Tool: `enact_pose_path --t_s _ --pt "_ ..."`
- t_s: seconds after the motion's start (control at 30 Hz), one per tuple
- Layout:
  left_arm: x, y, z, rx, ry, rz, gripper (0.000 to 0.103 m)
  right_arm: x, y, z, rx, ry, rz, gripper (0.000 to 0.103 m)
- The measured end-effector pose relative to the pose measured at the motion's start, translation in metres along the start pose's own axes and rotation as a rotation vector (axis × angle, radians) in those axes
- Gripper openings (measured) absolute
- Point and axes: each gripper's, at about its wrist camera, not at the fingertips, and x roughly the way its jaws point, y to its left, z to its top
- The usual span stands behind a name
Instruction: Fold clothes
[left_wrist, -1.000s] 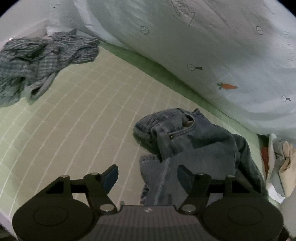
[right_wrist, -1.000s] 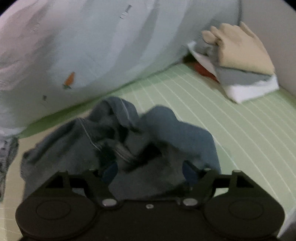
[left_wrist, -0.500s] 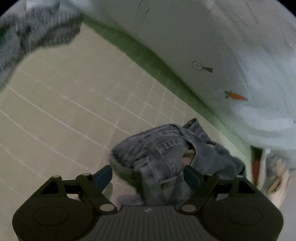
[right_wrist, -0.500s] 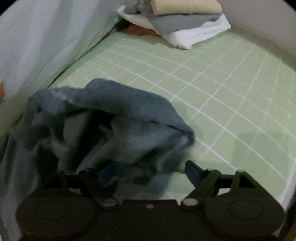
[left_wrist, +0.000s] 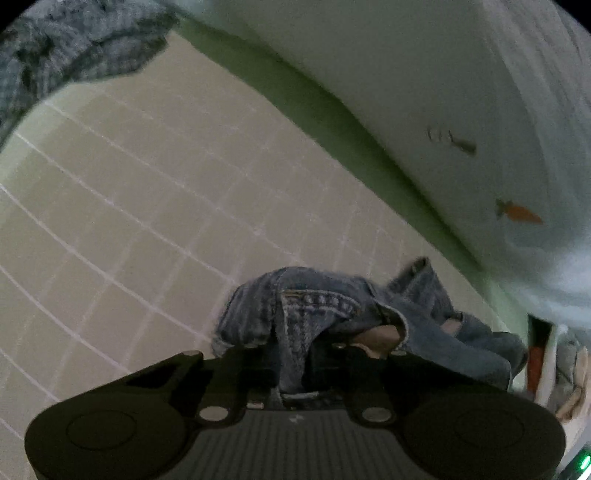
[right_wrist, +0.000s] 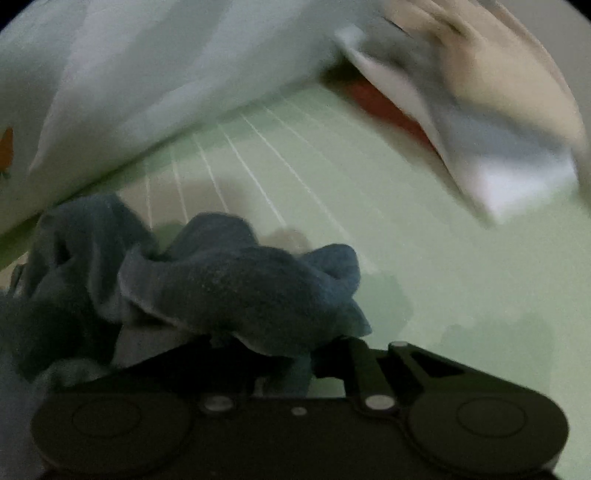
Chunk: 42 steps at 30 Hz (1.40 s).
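A crumpled pair of blue jeans (left_wrist: 332, 310) lies bunched on the green checked sheet (left_wrist: 147, 206). My left gripper (left_wrist: 291, 365) is shut on the jeans near the stitched waistband, its fingertips hidden under the denim. In the right wrist view the jeans (right_wrist: 229, 280) rise in a heap over my right gripper (right_wrist: 280, 362), which is shut on another part of the cloth. Its fingertips are covered by the fabric.
A plaid shirt (left_wrist: 66, 62) lies crumpled at the far left. A pale quilt with carrot print (left_wrist: 443, 92) runs along the back. A stack of folded clothes (right_wrist: 480, 110) sits at the right on the sheet (right_wrist: 424, 258).
Both grippers were open over the jeans and have closed on the denim. The jeans are now bunched up against both grippers.
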Motion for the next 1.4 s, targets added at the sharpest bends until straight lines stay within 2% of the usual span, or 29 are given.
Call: enact_pose_path --t_s 0.07,0.13,0.2,0.27,0.3,0.33,0.4,0.5,0.7,0.77,0.83,1.0,1.13,1.23,1.4 --pt "-0.011 0.006 0.003 0.008 -0.042 0.026 0.014 0.006 0.016 0.04 -0.042 -0.092 0.005 0.01" --pt "-0.024 0.016 0.007 -0.001 -0.083 0.053 0.013 -0.004 0.04 0.079 -0.091 -0.229 0.01 0.01" --pt "-0.038 0.029 0.01 -0.025 -0.121 0.077 0.013 -0.021 0.061 0.102 -0.126 -0.354 0.034 0.01" --pt "-0.051 0.045 0.01 -0.058 -0.159 0.115 0.013 -0.038 0.08 0.116 -0.147 -0.429 0.072 0.013" --pt "-0.058 0.055 0.009 -0.075 -0.176 0.132 0.013 -0.041 0.085 0.113 -0.145 -0.417 0.088 0.024" --pt "-0.065 0.066 0.006 -0.095 -0.191 0.15 0.013 -0.044 0.089 0.108 -0.141 -0.395 0.101 0.046" --pt "-0.078 0.089 -0.001 -0.141 -0.212 0.18 0.013 -0.05 0.091 0.091 -0.125 -0.34 0.134 0.062" --pt "-0.095 0.123 -0.018 -0.223 -0.217 0.19 0.013 -0.058 0.08 0.044 -0.058 -0.217 0.19 0.072" --pt "-0.128 0.164 -0.044 -0.26 -0.22 0.219 0.013 -0.077 0.034 -0.069 0.224 0.05 0.249 0.073" --pt "-0.139 0.172 -0.05 -0.259 -0.231 0.235 0.013 -0.09 0.023 -0.1 0.297 0.082 0.251 0.075" --pt "-0.149 0.185 -0.053 -0.255 -0.24 0.254 0.013 -0.097 0.016 -0.117 0.326 0.097 0.239 0.076" --pt "-0.163 0.212 -0.06 -0.267 -0.24 0.272 0.013 -0.105 0.006 -0.131 0.35 0.08 0.249 0.076" --pt "-0.172 0.231 -0.067 -0.28 -0.237 0.28 0.013 -0.101 0.025 -0.134 0.337 0.095 0.286 0.076" --pt "-0.178 0.245 -0.072 -0.29 -0.235 0.286 0.013 -0.097 0.042 -0.134 0.304 0.127 0.352 0.076" --pt "-0.172 0.246 -0.08 -0.307 -0.237 0.275 0.014 -0.092 0.069 -0.13 0.216 0.152 0.423 0.075"
